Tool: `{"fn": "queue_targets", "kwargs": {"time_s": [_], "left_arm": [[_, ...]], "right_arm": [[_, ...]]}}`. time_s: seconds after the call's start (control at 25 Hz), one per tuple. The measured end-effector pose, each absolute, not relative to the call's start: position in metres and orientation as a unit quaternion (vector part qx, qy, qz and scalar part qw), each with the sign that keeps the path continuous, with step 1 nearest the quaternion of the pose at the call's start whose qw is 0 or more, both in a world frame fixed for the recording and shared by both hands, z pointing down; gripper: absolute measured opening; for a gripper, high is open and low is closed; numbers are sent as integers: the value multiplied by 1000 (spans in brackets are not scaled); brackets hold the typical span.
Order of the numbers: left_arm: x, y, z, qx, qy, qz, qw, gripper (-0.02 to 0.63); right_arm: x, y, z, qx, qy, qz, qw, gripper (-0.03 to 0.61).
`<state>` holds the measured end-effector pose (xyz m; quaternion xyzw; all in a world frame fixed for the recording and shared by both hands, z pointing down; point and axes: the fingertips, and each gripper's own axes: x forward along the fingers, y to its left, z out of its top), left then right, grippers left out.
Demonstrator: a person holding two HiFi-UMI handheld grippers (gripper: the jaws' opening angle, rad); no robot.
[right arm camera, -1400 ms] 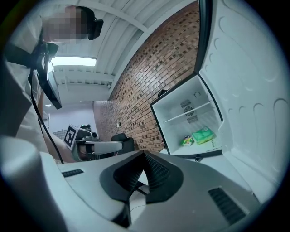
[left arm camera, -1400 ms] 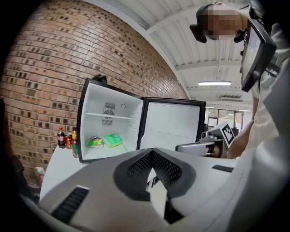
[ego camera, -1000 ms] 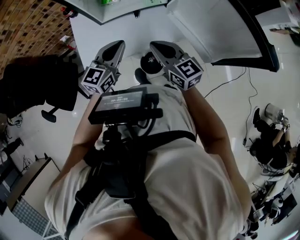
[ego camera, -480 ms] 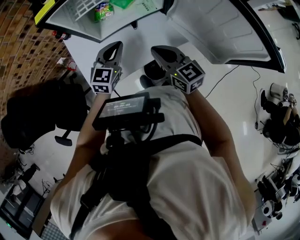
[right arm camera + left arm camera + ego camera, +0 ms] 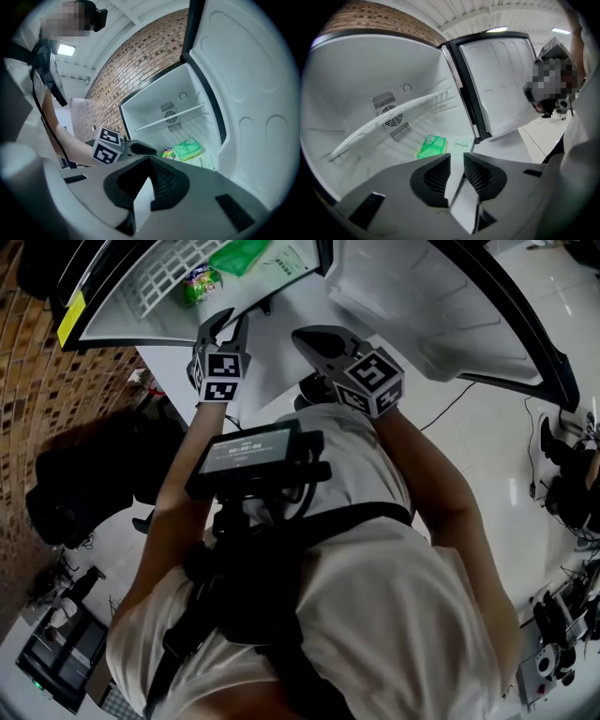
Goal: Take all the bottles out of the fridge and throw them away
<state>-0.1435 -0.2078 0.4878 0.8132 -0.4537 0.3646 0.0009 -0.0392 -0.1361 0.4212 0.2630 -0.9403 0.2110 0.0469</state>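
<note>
Left gripper view shows your left gripper [image 5: 457,158] with jaws slightly apart, having just been opening, and nothing between them. Beyond them is the open fridge [image 5: 356,93], with a flat green packet [image 5: 431,146] on its floor near frame centre. In the right gripper view your right gripper [image 5: 149,161] is clenched and empty. The small green bottle [image 5: 167,152] lies on the fridge floor just left of that packet.

a lab-like workroom: brick wall [image 5: 37,409], glossy white floor [image 5: 487,437], trailing cable [image 5: 448,401], office chair [image 5: 89,484], open fridge [image 5: 127,310].
</note>
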Motion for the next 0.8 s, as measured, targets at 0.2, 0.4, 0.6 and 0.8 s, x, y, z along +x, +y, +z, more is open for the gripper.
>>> {"fn": "queue_targets", "kwargs": {"time_s": [0.2, 0.4, 0.6, 0.8], "left_arm": [[-145, -255, 523, 778, -416, 466, -66, 126], [-154, -291, 568, 726, -340, 575, -162, 177], [-177, -314, 599, 671, -279, 661, -187, 193], [-177, -339, 607, 644, -261, 691, -199, 193]], "right_arm": [[-27, -154, 437, 268, -933, 234, 49, 12], [-23, -160, 451, 265, -929, 253, 45, 12], [-19, -150, 450, 261, -928, 260, 59, 12], [-3, -152, 459, 279, -919, 270, 64, 12]]}}
